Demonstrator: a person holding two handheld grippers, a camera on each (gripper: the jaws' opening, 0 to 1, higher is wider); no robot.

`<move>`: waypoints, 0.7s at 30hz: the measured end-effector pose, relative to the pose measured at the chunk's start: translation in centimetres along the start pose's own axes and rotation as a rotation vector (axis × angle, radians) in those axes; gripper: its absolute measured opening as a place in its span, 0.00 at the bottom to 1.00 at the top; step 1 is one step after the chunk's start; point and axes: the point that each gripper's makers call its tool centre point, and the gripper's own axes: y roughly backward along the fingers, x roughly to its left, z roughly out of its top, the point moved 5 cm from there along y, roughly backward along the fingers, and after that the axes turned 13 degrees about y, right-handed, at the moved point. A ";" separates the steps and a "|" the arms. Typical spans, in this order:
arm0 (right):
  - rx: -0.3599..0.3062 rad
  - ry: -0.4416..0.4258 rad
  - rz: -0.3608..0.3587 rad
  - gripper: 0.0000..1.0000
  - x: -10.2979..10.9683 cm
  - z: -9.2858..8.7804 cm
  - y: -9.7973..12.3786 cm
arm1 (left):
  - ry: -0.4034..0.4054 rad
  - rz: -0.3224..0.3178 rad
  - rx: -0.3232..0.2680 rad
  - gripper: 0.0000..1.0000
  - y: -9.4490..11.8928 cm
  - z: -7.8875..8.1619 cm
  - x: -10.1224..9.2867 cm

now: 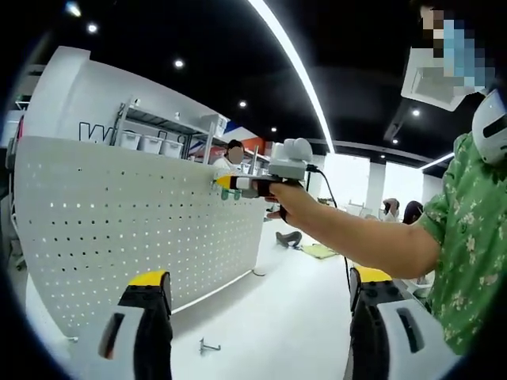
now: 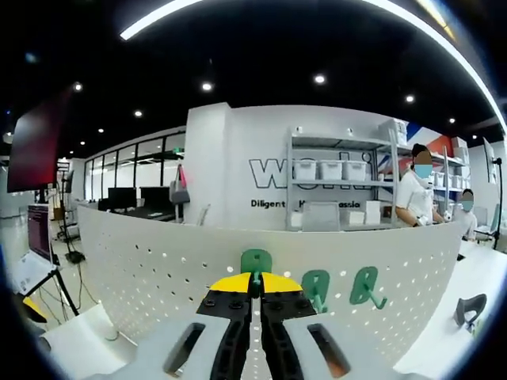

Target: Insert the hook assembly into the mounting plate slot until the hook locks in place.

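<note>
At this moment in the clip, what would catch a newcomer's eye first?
The white pegboard stands upright across both views. In the right gripper view, the right gripper has its jaws shut on a green hook at the board's top edge, with two more green hooks hanging beside it. In the left gripper view, the left gripper is open, and a small metal hook lies on the table below the board.

The left gripper view sits low over the table point(image 1: 269, 317), looking obliquely along the white pegboard point(image 1: 119, 229) from farther back. The right gripper view faces the pegboard point(image 2: 158, 269) head-on, very near. Both share pegboard and shelving point(image 2: 341, 178).
</note>
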 end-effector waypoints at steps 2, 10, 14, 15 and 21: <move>0.003 -0.005 0.004 0.01 0.0 -0.1 -0.1 | 0.001 0.000 0.000 0.96 0.0 0.0 0.0; 0.005 0.003 0.004 0.01 0.1 -0.2 -0.3 | 0.002 0.002 0.004 0.95 0.0 -0.2 0.2; 0.006 0.004 0.003 0.01 0.1 -0.3 -0.5 | 0.003 0.005 0.002 0.95 0.2 -0.1 0.3; 0.007 0.005 0.002 0.01 0.1 -0.3 -0.5 | 0.003 0.006 0.002 0.95 0.2 -0.1 0.4; 0.012 0.013 0.006 0.01 0.2 -0.5 -0.5 | 0.003 0.009 0.000 0.94 0.3 -0.1 0.5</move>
